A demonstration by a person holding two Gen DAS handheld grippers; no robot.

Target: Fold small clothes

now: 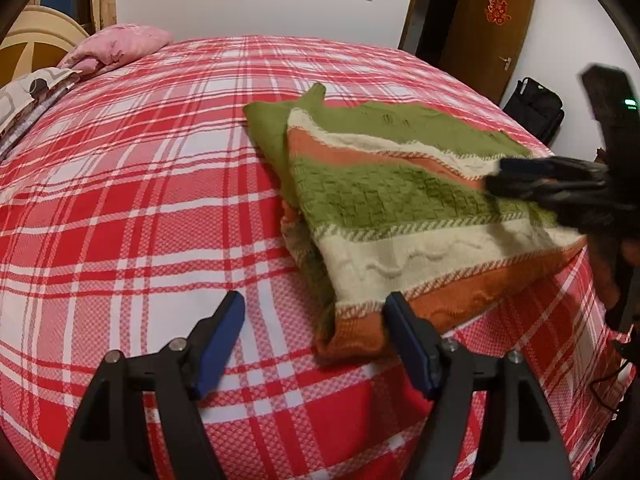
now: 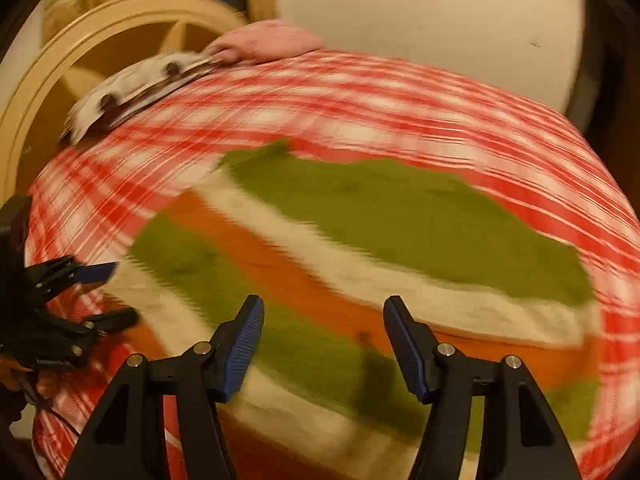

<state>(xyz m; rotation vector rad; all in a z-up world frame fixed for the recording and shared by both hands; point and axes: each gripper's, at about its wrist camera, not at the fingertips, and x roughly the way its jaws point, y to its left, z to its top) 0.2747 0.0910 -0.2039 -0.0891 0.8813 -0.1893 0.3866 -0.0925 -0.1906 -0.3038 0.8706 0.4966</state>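
Across the whole scene, a bed (image 1: 132,208) under a red-and-white plaid cover, wide and mostly bare. Against the headboard at the far left corner, a pink pillow (image 1: 120,42) and a patterned cloth (image 1: 28,96). Toward the bed's near right edge, the task's garment: a small knitted sweater (image 1: 400,216) in green, cream and orange bands, lying flat and already doubled over, one layer on another, its orange hem nearest the near edge. Behind the bed, a brown door (image 1: 486,28) and a dark bag (image 1: 534,106) on the floor. At the sweater's near left corner, left gripper (image 1: 316,344), jaws spread wide and empty, one blue pad just beside the hem, the other over bare plaid. Over the sweater's right side, right gripper (image 2: 324,344), blurred with motion, jaws likewise apart and clasping nothing. Judged to be between folds, both tools released and lining up. Next move likely calls for pinching an edge through both layers, lifting evenly, and laying it across without dragging the lower layer.
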